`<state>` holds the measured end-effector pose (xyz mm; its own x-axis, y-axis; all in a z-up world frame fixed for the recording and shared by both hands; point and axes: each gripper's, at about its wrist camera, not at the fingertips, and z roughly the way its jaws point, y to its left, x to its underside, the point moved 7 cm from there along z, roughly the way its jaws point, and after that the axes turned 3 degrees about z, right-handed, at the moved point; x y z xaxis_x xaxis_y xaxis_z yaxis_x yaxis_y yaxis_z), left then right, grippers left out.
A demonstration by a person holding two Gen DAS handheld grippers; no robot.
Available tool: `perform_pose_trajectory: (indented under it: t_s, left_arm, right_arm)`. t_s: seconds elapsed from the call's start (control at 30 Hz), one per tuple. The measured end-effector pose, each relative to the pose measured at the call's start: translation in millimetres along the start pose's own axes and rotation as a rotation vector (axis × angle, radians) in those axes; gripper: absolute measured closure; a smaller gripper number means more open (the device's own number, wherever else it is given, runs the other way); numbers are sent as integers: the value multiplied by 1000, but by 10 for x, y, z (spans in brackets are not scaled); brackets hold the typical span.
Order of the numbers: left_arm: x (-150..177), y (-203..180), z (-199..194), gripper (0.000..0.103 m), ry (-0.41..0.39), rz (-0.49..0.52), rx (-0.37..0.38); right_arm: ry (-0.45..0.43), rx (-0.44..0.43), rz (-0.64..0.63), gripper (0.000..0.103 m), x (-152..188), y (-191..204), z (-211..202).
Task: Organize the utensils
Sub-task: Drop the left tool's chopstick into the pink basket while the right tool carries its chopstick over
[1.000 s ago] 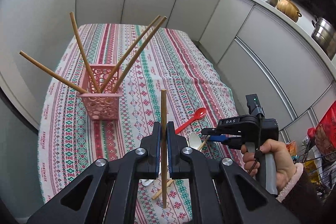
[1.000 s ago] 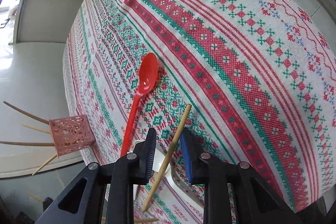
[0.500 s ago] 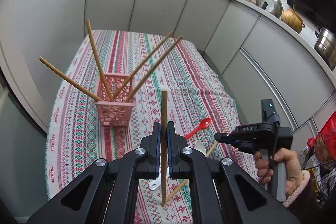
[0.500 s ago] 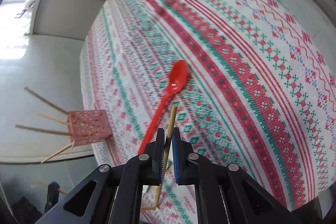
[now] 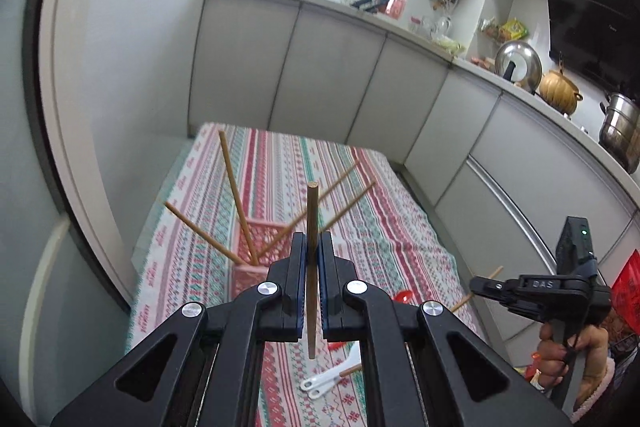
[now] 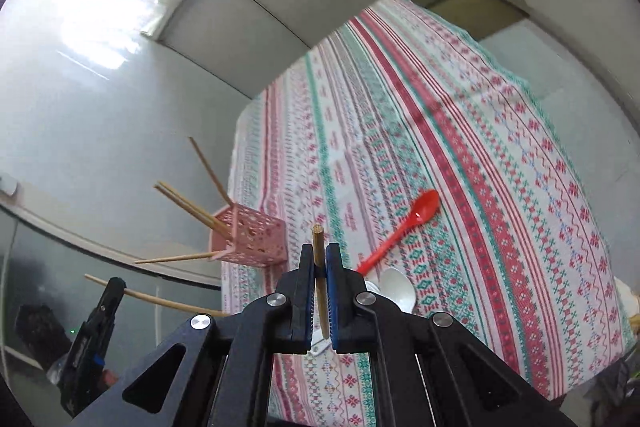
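My left gripper is shut on a wooden chopstick held upright above the table, just in front of the pink perforated holder, which has several chopsticks leaning out of it. My right gripper is shut on another wooden chopstick, lifted off the cloth. The right gripper also shows in the left wrist view, low at the right. The pink holder stands left of the right gripper. A red spoon and a white spoon lie on the patterned tablecloth.
The left gripper's body shows at the lower left of the right wrist view. White spoon handles lie near the table's front edge. White cabinets ring the table, with pots on the counter at right.
My right gripper closed on the chopstick on the cloth and lifted it. Both grippers rose and tilted back, so the table now looks farther away.
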<state>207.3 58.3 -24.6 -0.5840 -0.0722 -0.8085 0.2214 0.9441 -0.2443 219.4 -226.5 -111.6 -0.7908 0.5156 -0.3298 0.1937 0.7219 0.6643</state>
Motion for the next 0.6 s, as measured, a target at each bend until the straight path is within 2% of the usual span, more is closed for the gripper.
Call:
perform_pose_trajectory:
  t_s: [0.1, 0.3, 0.43, 0.6]
  left_arm:
    - [-150, 53, -123, 98, -64, -14, -26]
    - [-481, 199, -335, 98, -198, -52, -125]
    - [-682, 192, -287, 98, -258, -54, -166]
    - [-759, 108, 25, 98, -288, 27, -229]
  right_arm:
    - [-37, -28, -28, 97, -36, 123, -151]
    - [-85, -57, -50, 97, -108, 231, -294]
    - [-88, -64, -25, 97, -171, 133, -302]
    - [-92, -69, -15, 97, -223, 49, -338]
